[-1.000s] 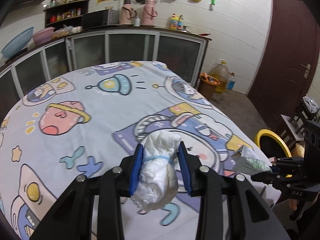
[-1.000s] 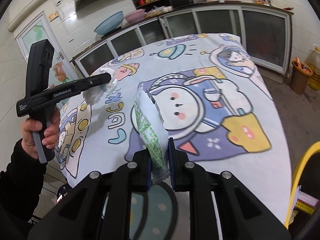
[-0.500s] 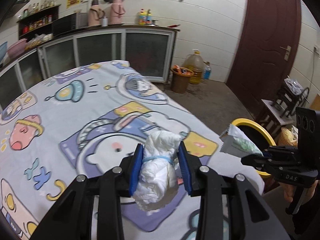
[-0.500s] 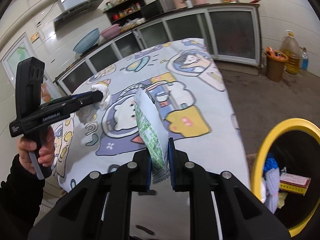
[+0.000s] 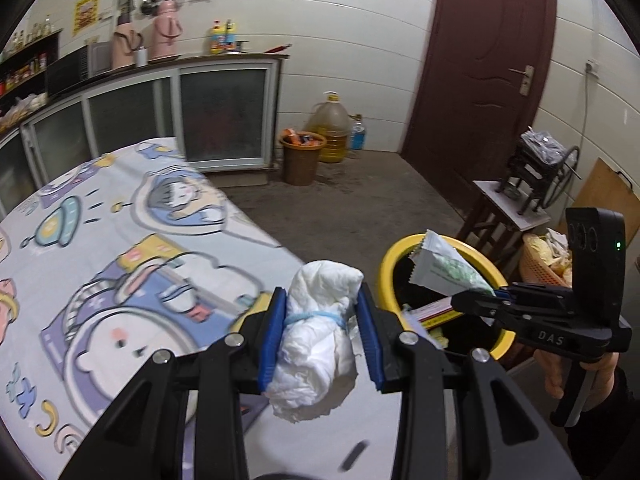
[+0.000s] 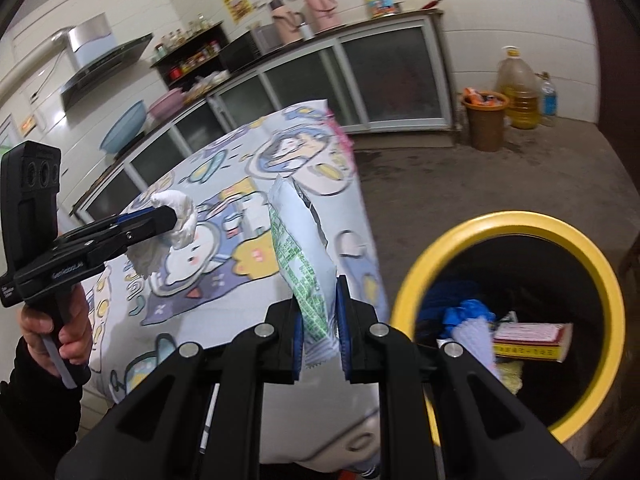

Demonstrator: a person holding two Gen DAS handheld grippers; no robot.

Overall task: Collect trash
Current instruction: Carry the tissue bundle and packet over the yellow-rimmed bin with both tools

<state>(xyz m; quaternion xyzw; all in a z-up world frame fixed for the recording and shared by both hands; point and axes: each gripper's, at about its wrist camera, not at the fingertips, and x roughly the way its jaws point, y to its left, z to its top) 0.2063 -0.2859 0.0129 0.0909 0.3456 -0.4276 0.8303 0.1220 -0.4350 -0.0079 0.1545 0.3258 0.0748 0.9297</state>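
Wrapper [image 6: 306, 264] pinched in the right gripper's [image 6: 319, 322] fingers should clear the bin [image 6: 600, 264] rim before release, with the left gripper's [image 5: 322, 340] fingers clamping the wad [image 5: 320, 336] over the counter [image 5: 120, 248] edge until it follows.

The table [image 5: 120, 248] fills the left – the bin [image 6: 600, 280] stands on the floor at its near right corner, cabinets [image 5: 224, 116] behind, a bucket [image 5: 302, 160] beside them.
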